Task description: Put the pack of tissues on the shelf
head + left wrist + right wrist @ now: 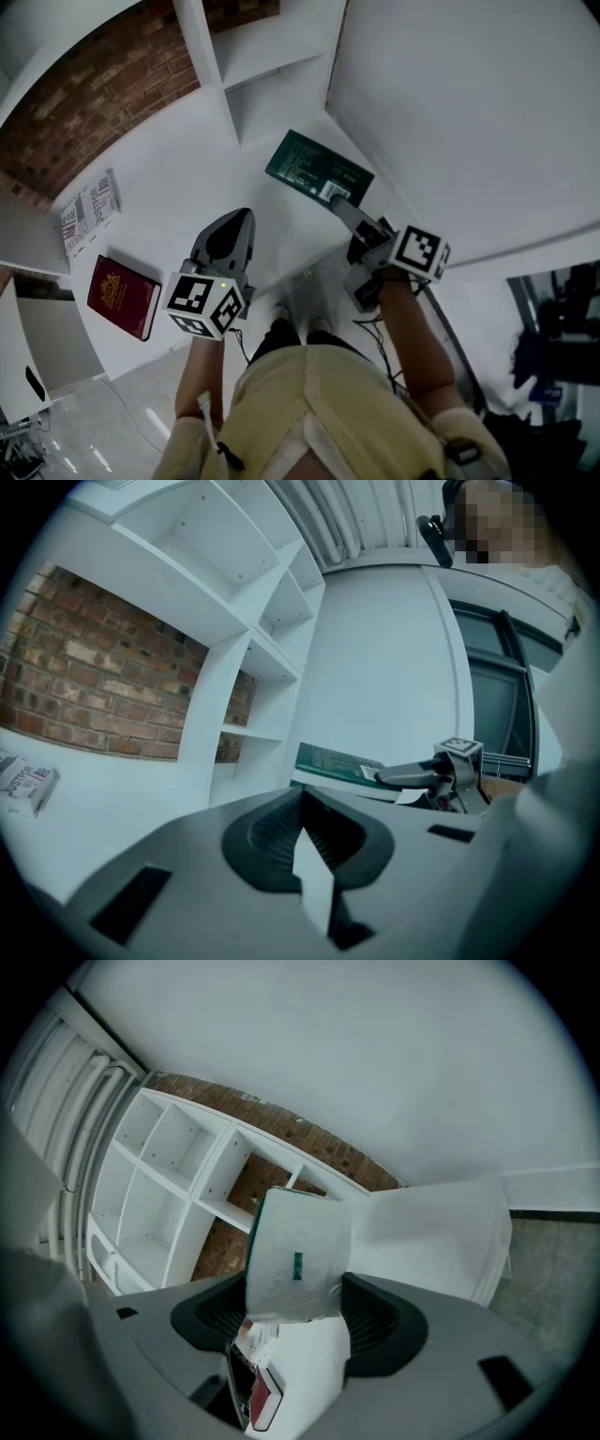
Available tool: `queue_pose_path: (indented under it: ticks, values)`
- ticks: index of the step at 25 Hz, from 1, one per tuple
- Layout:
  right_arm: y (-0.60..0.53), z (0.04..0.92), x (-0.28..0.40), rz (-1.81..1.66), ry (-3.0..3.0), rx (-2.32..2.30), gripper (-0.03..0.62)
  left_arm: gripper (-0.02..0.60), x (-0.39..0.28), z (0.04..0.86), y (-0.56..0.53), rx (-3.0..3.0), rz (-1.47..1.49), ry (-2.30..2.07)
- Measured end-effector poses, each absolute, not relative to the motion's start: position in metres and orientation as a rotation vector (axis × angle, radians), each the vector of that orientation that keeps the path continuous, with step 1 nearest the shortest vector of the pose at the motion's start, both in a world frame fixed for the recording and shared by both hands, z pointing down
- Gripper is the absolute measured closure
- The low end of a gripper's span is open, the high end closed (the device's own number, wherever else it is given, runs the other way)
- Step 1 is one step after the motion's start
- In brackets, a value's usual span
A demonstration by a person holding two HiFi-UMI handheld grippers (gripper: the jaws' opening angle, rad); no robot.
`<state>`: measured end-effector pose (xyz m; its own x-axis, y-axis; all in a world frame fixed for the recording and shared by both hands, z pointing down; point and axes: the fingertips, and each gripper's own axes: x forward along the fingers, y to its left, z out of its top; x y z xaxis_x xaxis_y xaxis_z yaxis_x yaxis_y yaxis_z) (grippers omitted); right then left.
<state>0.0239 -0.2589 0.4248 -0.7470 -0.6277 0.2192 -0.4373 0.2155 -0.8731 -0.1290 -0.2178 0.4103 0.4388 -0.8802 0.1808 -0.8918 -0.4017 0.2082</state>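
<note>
The right gripper is holding the pack of tissues by its near end, jaws spread wide around it and pads pressing its sides. The pack is hanging flat in the air over the corner of the white table, its far corner near the lowest board of the white shelf, with the open compartments facing it. A plain white wall is bounding the right side. The left gripper is pointing forward beside it with jaws together on nothing. The pack's green face is carrying white print too small to read and a white barcode label. A red book is showing a gold crest, and beyond it a printed packet is lying by the brick wall.
</note>
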Motion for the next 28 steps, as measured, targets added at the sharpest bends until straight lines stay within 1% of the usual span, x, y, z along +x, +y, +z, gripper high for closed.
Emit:
queue_pose_path:
  ticks: [7, 17, 22, 28]
  values:
    - [-0.287, 0.391, 0.019, -1.494, 2.277, -1.050, 0.283, 0.580, -0.145, 0.391, -0.240, 2.462, 0.042, -1.524]
    - [-0.325, 0.343, -0.004, -1.400, 2.276, -1.062, 0.283, 0.580, -0.185, 0.356, -0.273, 2.529, 0.094, -1.555]
    - [-0.336, 0.303, -0.010, -1.328, 2.302, -1.052, 0.284, 0.580, -0.188, 0.329, -0.290, 2.596, 0.103, -1.544]
    - [-0.349, 0.252, -0.013, -1.234, 2.367, -1.002, 0.283, 0.580, -0.180, 0.290, -0.308, 2.648, 0.042, -1.535]
